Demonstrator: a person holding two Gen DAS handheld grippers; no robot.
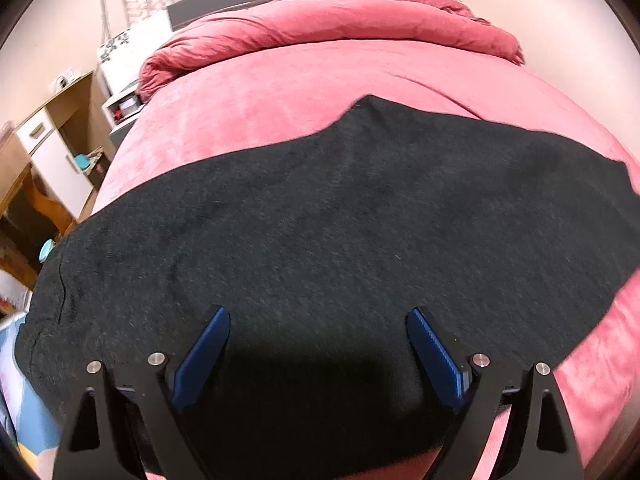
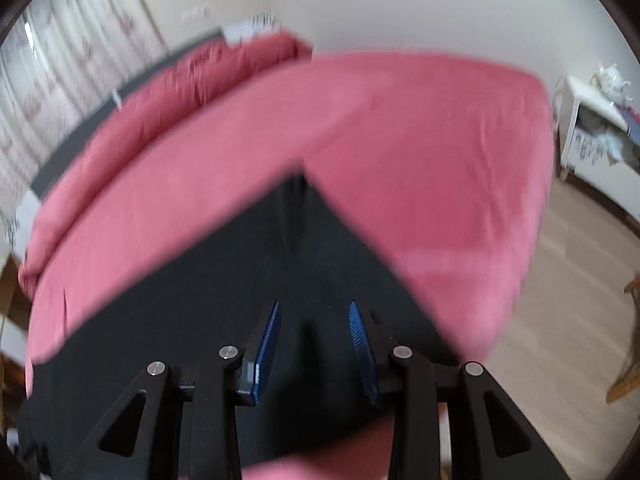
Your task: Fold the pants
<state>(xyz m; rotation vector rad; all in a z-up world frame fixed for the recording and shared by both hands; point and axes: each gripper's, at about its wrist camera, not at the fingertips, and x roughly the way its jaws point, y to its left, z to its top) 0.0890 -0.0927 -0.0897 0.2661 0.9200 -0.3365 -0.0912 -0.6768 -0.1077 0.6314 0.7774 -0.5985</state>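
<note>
The left wrist camera looks steeply down and forward along its blue fingers (image 1: 208, 344), close above the black pants (image 1: 320, 220) spread on the pink bed (image 1: 280, 92), and faces the rolled duvet (image 1: 340, 20) and headboard at the far end. The right wrist camera, tilted and blurred, looks down from just as near over the pants (image 2: 248, 272), turned toward the bed's (image 2: 440, 140) far corner, the floor (image 2: 572, 300) and a white cabinet (image 2: 588, 136). Both views share the pants, the pink bed and the curtained wall.
</note>
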